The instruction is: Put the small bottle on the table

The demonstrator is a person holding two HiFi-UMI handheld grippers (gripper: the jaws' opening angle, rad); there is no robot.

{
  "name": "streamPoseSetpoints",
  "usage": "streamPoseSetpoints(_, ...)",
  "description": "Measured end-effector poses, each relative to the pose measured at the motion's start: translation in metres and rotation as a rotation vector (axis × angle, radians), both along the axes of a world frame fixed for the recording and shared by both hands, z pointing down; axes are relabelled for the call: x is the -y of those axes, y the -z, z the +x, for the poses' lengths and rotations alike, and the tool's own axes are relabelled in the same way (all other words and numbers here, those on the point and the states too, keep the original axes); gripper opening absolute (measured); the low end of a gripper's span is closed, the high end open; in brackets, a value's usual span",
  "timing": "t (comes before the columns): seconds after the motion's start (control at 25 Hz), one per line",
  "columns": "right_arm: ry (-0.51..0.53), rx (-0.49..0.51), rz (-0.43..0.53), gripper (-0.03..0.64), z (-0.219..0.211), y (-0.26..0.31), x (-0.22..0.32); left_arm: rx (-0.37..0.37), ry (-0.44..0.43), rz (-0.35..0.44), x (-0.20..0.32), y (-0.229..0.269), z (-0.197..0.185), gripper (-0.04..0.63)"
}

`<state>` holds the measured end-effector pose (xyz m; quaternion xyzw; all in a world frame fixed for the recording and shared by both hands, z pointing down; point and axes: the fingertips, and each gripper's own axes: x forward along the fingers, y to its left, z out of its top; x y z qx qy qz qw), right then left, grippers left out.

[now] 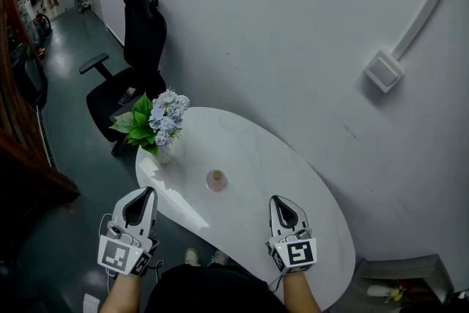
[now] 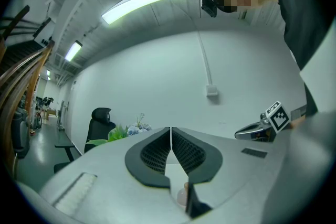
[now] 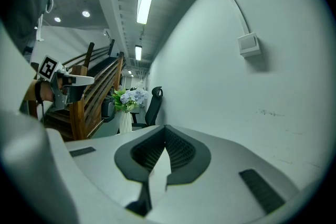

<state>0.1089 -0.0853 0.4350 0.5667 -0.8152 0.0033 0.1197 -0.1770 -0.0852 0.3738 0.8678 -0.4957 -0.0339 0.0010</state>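
Observation:
The small bottle [image 1: 216, 179], pale pink with a cork-coloured top, stands upright on the white oval table [image 1: 293, 179], near its middle. My left gripper [image 1: 149, 191] hovers off the table's near-left edge, shut and holding nothing. My right gripper [image 1: 277, 199] is over the near edge to the right of the bottle, its jaws also shut and holding nothing. Both stand apart from the bottle. In the left gripper view the jaws [image 2: 170, 129] meet, and the bottle [image 2: 181, 195] peeks through the gap below them. In the right gripper view the jaws [image 3: 165, 127] are together too.
A vase of blue flowers and green leaves [image 1: 159, 122] stands at the table's far-left end. A black office chair [image 1: 132, 77] is behind it. A white wall with a junction box [image 1: 383, 71] runs along the table's right side. Dark floor lies to the left.

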Motion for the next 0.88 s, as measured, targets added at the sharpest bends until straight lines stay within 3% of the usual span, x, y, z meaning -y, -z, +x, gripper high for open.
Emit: streamPoseSetpoints(0.88,-0.021,0.005,0.017,0.006,0.001,0.0,0.001,-0.004,-0.017,-0.005,0.004,-0.006,0.001,0.012)
